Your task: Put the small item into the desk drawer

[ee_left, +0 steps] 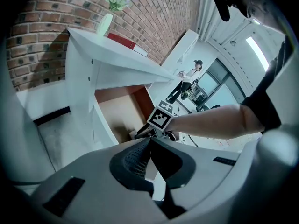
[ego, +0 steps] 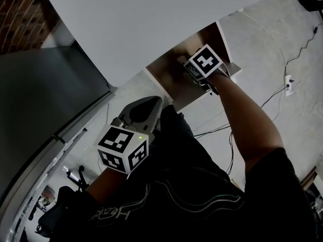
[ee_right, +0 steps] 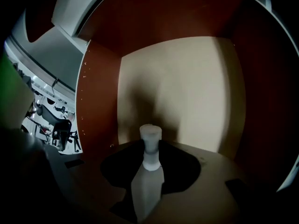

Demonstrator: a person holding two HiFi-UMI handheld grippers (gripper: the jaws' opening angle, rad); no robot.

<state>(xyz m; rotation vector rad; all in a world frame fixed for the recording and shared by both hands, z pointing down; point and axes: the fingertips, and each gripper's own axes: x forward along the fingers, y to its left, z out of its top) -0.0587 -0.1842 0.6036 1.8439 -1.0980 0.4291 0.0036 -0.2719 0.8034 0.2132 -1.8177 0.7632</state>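
The desk drawer (ego: 169, 72) stands pulled out under the white desk top (ego: 151, 24), showing a brown inside. My right gripper (ego: 182, 60) reaches into it, shut on the small item (ee_right: 150, 158), a white bottle-shaped piece with a round cap. The item stands upright between the jaws, above the drawer's pale floor (ee_right: 187, 92) and near its brown side wall (ee_right: 100, 97). My left gripper (ego: 157, 104) hangs close to my body, shut and empty. In the left gripper view the left gripper (ee_left: 150, 140) points toward the open drawer (ee_left: 119, 113) and the right gripper (ee_left: 141, 133).
On the desk top a vase of flowers (ee_left: 105, 23) stands by a red book (ee_left: 122, 39), against a brick wall (ee_left: 159, 17). Cables (ego: 275, 92) and a socket strip (ego: 288, 83) lie on the floor to the right. A person (ee_left: 188, 77) stands far off.
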